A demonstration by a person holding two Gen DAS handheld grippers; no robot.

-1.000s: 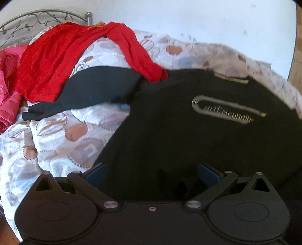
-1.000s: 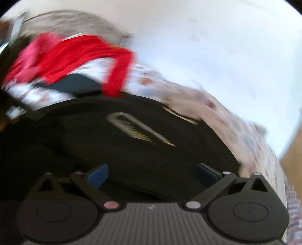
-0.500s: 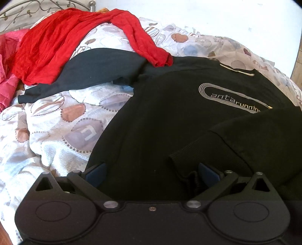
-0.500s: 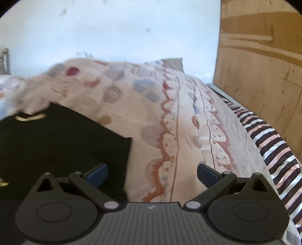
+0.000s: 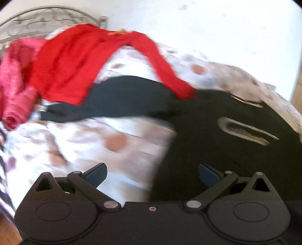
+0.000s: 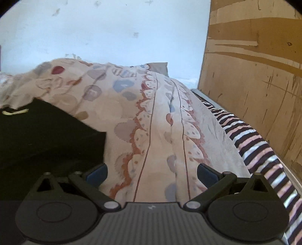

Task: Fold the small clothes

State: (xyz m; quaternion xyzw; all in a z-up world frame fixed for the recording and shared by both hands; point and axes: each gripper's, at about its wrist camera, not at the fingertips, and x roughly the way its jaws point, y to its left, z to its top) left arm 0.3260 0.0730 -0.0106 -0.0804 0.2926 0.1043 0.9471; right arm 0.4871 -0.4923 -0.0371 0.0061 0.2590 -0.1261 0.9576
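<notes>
A black sweatshirt (image 5: 226, 150) with a pale oval print lies spread on the patterned bedspread (image 5: 105, 143); its left sleeve (image 5: 120, 98) stretches out to the left. My left gripper (image 5: 152, 173) is open and empty, low over the sweatshirt's left edge. The view is blurred by motion. In the right wrist view the sweatshirt's right part (image 6: 47, 139) lies at the left, folded edge showing. My right gripper (image 6: 152, 173) is open and empty over the bare bedspread (image 6: 160, 122), just right of the sweatshirt.
A red garment (image 5: 75, 66) and a pink one (image 5: 15, 84) lie at the back left by a metal headboard (image 5: 37, 17). A wooden panel (image 6: 254, 75) stands at the right of the bed, with a striped sheet (image 6: 260, 147) along its edge.
My left gripper has swung left, off the sweatshirt's middle to its left edge. The folded-in right sleeve has left its view. My right gripper has drifted a little right over the bedspread.
</notes>
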